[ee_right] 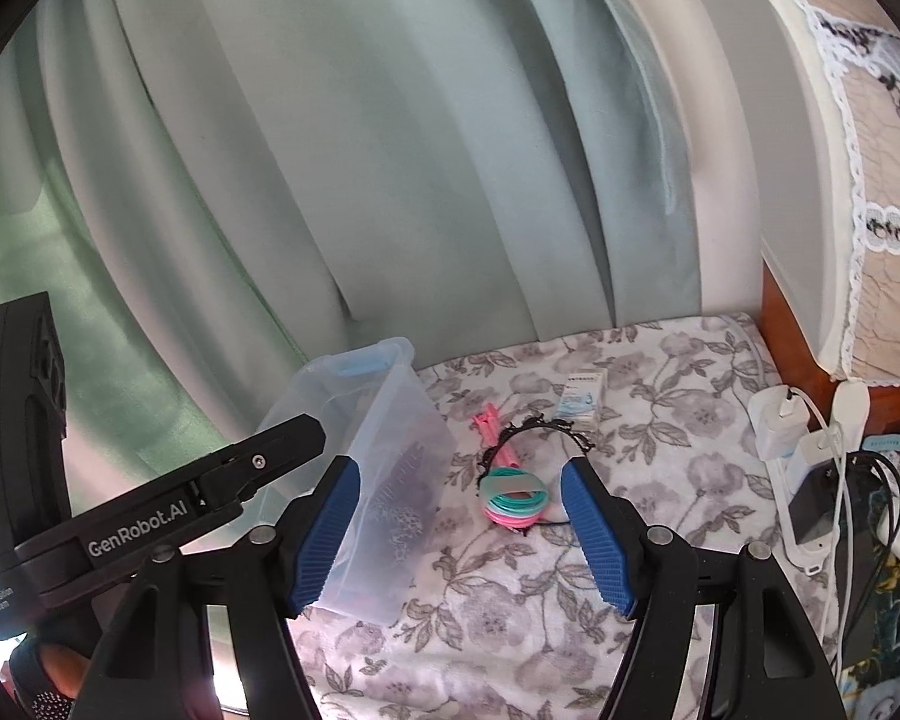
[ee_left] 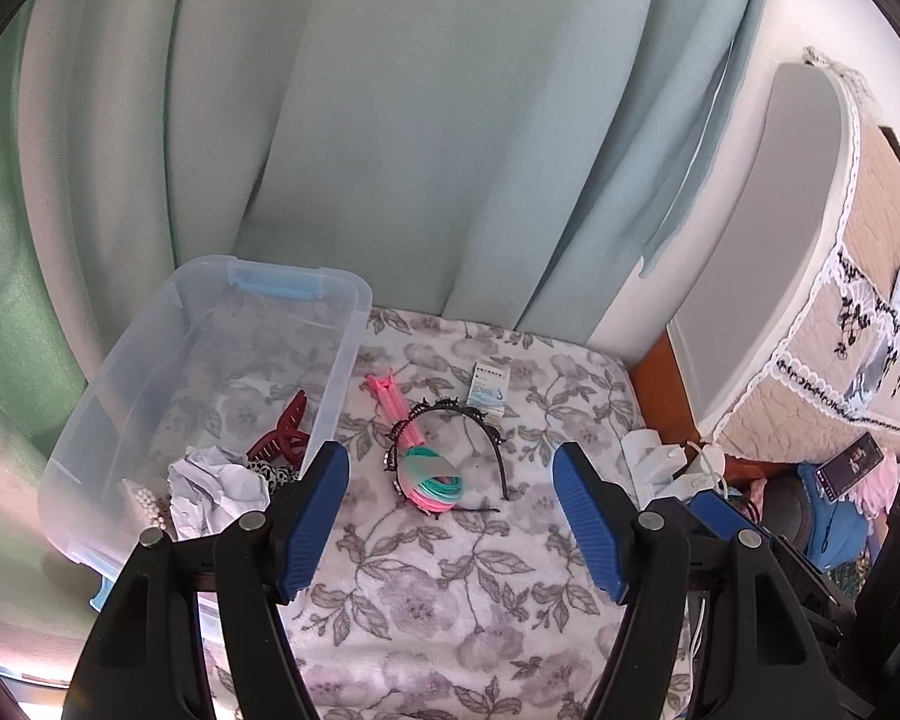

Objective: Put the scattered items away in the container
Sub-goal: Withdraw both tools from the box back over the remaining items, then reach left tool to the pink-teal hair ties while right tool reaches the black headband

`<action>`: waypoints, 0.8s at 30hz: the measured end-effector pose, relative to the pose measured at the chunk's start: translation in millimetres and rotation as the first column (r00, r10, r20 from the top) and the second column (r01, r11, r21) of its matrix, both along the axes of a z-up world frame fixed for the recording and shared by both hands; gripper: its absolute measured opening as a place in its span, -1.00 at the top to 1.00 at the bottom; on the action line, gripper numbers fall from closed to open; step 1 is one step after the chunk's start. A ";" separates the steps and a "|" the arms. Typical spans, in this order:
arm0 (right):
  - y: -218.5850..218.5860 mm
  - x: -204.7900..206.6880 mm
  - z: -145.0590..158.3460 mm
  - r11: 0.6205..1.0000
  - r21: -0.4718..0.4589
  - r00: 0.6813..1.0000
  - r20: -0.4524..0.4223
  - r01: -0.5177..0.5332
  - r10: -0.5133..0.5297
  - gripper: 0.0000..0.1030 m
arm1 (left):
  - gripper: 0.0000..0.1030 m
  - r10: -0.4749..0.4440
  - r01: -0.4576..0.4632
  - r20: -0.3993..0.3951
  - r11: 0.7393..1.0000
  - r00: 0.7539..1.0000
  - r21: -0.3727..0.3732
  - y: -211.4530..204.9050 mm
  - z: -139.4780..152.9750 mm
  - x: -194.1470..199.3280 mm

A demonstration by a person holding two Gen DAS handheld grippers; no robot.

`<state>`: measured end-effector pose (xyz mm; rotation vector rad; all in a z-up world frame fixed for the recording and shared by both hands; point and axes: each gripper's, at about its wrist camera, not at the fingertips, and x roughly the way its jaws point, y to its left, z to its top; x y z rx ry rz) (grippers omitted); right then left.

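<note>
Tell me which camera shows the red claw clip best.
The left wrist view: it looks down into the clear bin, where the red claw clip lies plainly. The right wrist view catches only a dark reddish blur through the bin's frosted wall.

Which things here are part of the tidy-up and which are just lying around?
Job: clear bin, hair ties, black headband, pink clips, small box.
Lying about: chargers, power strip, curtain.

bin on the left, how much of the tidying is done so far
Done: the bin holds a red claw clip, crumpled paper and pearls. In hand: nothing, both grippers open. Left: hair ties, headband, pink clip, small box.
</note>
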<state>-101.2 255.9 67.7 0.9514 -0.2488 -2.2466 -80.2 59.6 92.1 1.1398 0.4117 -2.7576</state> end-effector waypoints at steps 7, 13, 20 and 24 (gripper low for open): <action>14.8 -13.2 -20.7 0.999 0.021 0.998 0.059 0.031 -0.033 -0.42 | -0.39 -0.006 0.007 0.054 1.000 0.999 -0.006 4.5 -19.1 -11.3; 22.2 -25.1 -36.8 0.998 0.036 0.993 0.103 0.053 -0.056 -0.42 | -0.39 -0.037 0.039 0.087 0.999 0.996 -0.022 13.1 -32.6 -20.5; 27.4 -37.3 -55.4 0.996 0.050 0.985 0.151 0.071 -0.078 -0.43 | -0.37 -0.067 0.071 0.138 0.997 0.988 -0.024 21.1 -55.2 -31.1; 28.1 -42.8 -67.4 0.995 0.064 0.981 0.177 0.072 -0.083 -0.42 | -0.36 -0.074 0.078 0.172 0.997 0.982 -0.012 21.9 -70.3 -36.9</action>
